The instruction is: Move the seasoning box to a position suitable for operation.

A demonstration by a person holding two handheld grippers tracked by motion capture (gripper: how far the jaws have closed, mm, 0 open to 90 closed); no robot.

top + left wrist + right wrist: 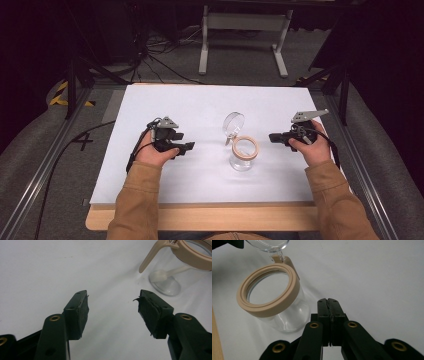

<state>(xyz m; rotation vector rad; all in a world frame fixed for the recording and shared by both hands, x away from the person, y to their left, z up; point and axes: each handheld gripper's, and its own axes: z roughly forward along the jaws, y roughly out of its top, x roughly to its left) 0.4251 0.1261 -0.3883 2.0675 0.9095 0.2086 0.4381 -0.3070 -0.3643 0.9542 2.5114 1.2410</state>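
Tan-sleeved forearms come in from the bottom of the high view, each hand holding a gripper over the white table. Left gripper has its jaws spread apart with nothing between them, pointing toward the glass jar (you can see the torn-looking pads in the left gripper view). Right gripper is clenched, jaws pressed together on nothing, sitting just beside the jar on its other side. Jar stands upright near the middle of the table, between the two grippers, with a tan rim ring and its clear hinged lid flipped open and leaning back.
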